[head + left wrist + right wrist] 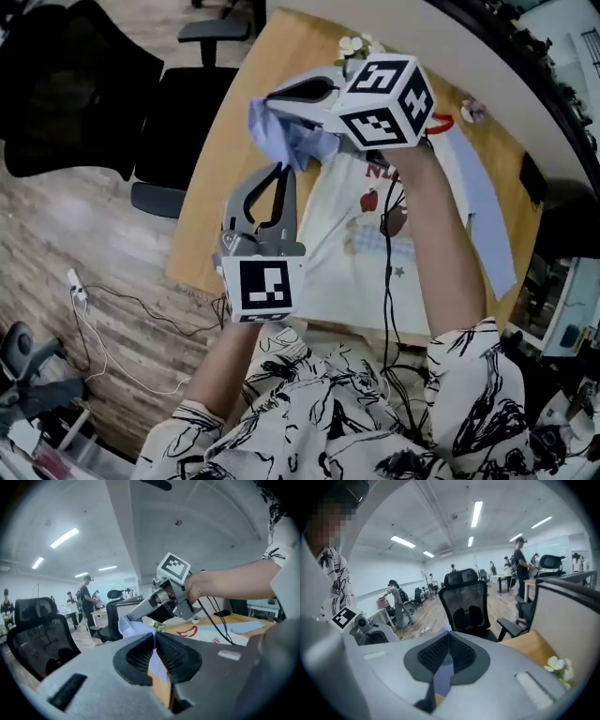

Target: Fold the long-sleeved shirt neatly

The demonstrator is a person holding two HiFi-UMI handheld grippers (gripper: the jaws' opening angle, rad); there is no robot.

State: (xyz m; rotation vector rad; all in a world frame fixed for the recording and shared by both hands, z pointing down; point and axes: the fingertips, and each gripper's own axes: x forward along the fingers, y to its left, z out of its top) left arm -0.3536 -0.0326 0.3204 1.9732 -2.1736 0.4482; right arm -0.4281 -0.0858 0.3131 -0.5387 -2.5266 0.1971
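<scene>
Two grippers were up off the table (217, 159) in the head view, and both had hold of the same light blue sleeve (279, 139) of the long-sleeved shirt (333, 253). The shirt's white body lay flat on the wood with the other sleeve (483, 206) stretched out to the side. The left gripper (281, 171) pinched the cloth low, the right gripper (266, 97) higher up. To my eye the sleeve was about to be carried across the chest. It would go best with both hands travelling together, the cloth kept taut between them, and laid down straight along the body before either let go.

From the left gripper view its ribbed pads (171, 654) were pressed together on a thin fold of the blue cloth, and the right gripper hung just ahead with the sleeve bunched under its tip.

From the right gripper view its jaws were likewise clamped on blue fabric, with an office chair (465, 605) behind and a small white flower (558, 667) on the table edge.

As for writing, red letters showed on the shirt's chest (379, 172), mostly hidden by the arm, so I could not read them
</scene>
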